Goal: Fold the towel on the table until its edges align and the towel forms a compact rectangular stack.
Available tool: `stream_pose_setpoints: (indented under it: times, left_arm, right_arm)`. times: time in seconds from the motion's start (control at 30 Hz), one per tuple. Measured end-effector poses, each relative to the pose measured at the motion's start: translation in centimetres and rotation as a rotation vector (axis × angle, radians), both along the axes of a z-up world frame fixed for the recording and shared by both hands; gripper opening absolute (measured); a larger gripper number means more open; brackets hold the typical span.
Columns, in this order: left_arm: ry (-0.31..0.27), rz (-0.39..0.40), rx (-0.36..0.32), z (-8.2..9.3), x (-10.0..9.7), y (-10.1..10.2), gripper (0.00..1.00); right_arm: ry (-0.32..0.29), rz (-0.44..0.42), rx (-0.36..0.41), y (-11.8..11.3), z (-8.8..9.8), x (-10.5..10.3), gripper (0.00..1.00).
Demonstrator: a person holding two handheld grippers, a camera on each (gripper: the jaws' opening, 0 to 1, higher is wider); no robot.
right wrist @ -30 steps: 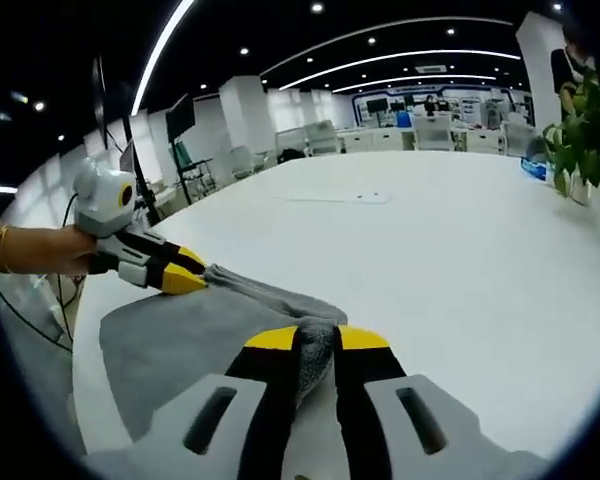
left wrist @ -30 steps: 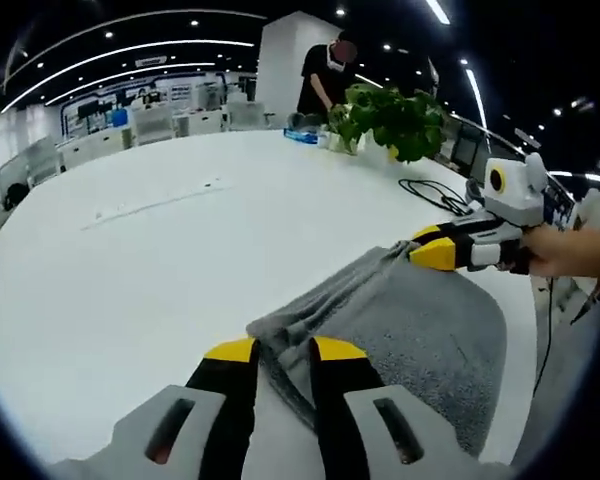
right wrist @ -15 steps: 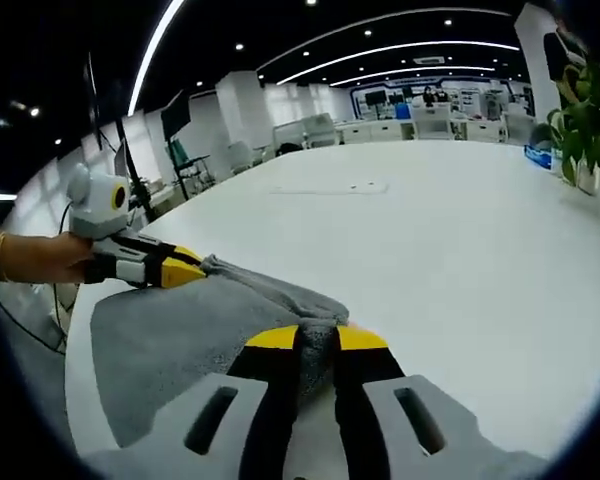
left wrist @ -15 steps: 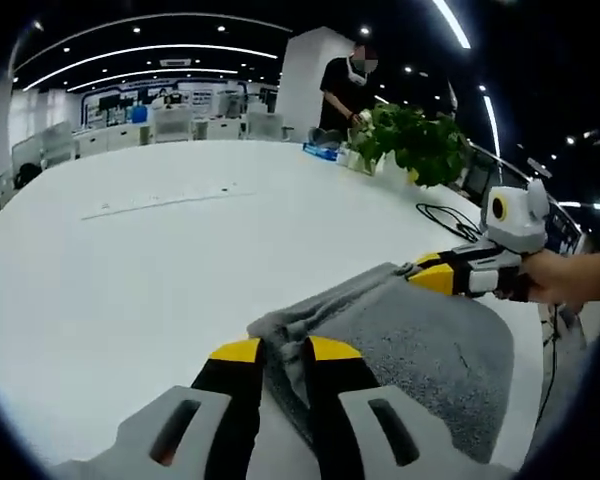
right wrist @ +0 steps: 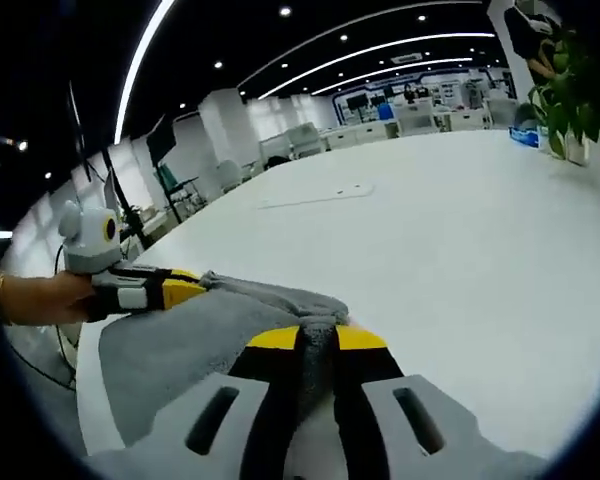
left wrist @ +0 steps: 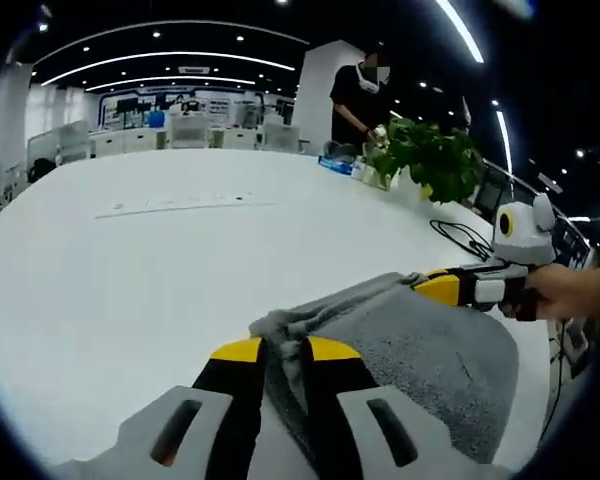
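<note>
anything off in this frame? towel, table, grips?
Nothing stands out. Both claws are shut on corners of the gray towel: left claw, right claw. The held edge is bunched between them, normal mid-fold. The white table has no spill, and the towel shows no damage.

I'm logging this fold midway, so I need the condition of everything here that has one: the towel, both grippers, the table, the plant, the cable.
towel: grey, partly lifted, two corners pinched, the rest lying on the table.
left gripper: shut on towel.
right gripper: shut on towel.
table: white, bearing the towel.
plant: upright at the far edge.
cable: loose on the table, apart from the towel.
</note>
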State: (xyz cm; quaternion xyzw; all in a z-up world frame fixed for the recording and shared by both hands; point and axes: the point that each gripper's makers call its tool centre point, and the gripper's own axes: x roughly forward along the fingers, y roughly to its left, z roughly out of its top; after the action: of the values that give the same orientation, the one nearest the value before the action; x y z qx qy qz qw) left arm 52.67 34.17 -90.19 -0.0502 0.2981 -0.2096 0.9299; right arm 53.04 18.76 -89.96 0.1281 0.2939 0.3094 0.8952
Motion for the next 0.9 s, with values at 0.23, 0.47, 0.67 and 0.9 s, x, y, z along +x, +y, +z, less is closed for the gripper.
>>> stream_pose_setpoints:
  times: [0.23, 0.47, 0.67, 0.9]
  left_arm:
    - [0.014, -0.005, 0.031, 1.2, 0.1, -0.1, 0.16]
    - [-0.060, 0.031, 0.056, 3.8, -1.3, 1.3, 0.29]
    - [-0.095, -0.008, 0.074, 5.8, -2.9, 1.7, 0.37]
    - [-0.166, -0.082, 0.063, 7.4, -5.6, 1.0, 0.46]
  right_arm:
    - [-0.057, 0.015, 0.020, 0.1, 2.0, -0.1, 0.22]
    - [-0.129, 0.063, -0.045, -0.3, 3.5, -2.1, 0.36]
    - [-0.142, 0.069, 0.064, -0.3, 5.9, -3.5, 0.43]
    - [-0.203, 0.134, -0.004, -0.2, 7.4, -5.7, 0.47]
